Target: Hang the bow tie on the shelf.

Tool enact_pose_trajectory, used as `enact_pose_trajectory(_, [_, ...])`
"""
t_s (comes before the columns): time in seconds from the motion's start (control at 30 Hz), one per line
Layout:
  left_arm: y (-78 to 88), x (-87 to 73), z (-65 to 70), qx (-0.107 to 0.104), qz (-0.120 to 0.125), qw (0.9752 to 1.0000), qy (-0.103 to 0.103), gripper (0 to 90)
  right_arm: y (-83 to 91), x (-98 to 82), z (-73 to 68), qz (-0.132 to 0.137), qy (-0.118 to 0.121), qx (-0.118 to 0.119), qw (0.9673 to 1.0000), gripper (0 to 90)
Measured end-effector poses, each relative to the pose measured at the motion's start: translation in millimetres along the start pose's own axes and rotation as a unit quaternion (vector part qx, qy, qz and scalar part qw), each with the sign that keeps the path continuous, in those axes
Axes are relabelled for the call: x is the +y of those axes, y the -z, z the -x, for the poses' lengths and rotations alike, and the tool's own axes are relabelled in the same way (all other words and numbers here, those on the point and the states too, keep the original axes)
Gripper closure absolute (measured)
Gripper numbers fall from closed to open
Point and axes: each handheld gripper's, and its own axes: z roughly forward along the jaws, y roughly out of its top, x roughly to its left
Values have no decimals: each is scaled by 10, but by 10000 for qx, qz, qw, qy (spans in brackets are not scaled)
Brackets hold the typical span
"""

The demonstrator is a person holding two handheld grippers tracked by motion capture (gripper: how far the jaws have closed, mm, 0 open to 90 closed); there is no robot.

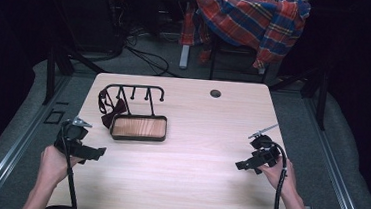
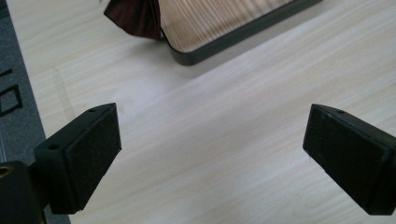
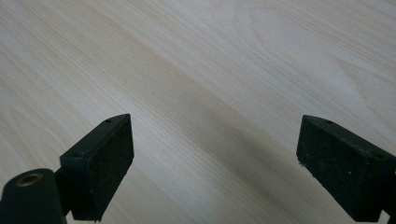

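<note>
Pale wood table beneath both spread grippers.

The tray and dark red cloth are cut off by the top edge.

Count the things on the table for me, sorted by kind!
Rack with wooden tray: 1
Dark red bow tie hanging on the rack: 1
Claws held over the table, left claw and right claw, both open: 2
Total: 4

No readable text, label, brand, number or sign anywhere, on table, tray, rack, cloth or grippers.
</note>
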Motion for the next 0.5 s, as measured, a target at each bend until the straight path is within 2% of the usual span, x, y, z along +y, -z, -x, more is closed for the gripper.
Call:
enact_pose_trajectory(0.07, [-16,-40,8,-26,-29,10000,35,39,-1,8,-11,-77,147,-64,9998,106])
enact_pose_trajectory(0.1, [-26,-62,11,-41,-53,10000,54,38,2,16,-20,-125,193,-23,9997,106])
enact_pose_trajectory(0.13, [-42,-90,8,-64,-99,9999,58,36,-16,5,-38,-9,115,-44,9999,106])
enact_pose_trajectory(0.17, [-52,-108,6,-65,-161,9998,64,33,-11,12,-38,-79,192,-99,9997,105])
enact_pose_trajectory(0.2, [-67,-132,0,-73,-208,9997,64,28,-13,12,-41,-54,172,-23,9998,104])
enact_pose_trajectory(0.27, [-87,-185,-28,-85,-271,9995,108,25,-8,12,-46,-31,179,-62,9998,104])
enact_pose_trajectory(0.43, [-123,-243,-100,-55,-188,9995,255,38,10,22,-62,-43,319,-128,9994,104])
enact_pose_trajectory(0.47, [-122,-244,-113,-24,-157,9995,279,39,12,26,-59,-100,388,-224,9989,104])
enact_pose_trajectory(0.5, [-118,-243,-122,-6,-144,9995,287,39,13,29,-59,-148,398,-191,9989,103])
